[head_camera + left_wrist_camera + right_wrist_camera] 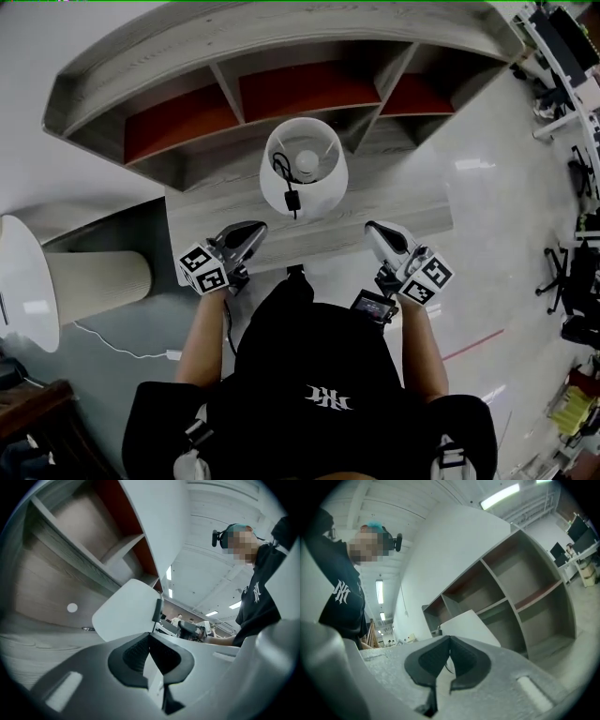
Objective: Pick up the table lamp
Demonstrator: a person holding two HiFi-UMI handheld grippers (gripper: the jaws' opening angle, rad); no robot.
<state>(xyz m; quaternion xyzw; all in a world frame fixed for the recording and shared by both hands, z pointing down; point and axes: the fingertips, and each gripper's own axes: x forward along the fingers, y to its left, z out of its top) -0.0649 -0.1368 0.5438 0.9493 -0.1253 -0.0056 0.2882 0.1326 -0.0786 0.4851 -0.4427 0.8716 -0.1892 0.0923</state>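
The table lamp stands on the wooden desk top, seen from above in the head view: a white shade with a bulb inside and a black cord with a switch hanging down its front. My left gripper is shut and empty, just below and left of the shade. My right gripper is shut and empty too, below and right of it. Neither touches the lamp. The white shade shows beyond the closed jaws in the left gripper view, and the shade likewise in the right gripper view.
A curved shelf unit with red-backed compartments rises behind the lamp. A second, larger white lamp with a ribbed cream base lies at the left, its white cable on the floor. Office chairs stand at the right.
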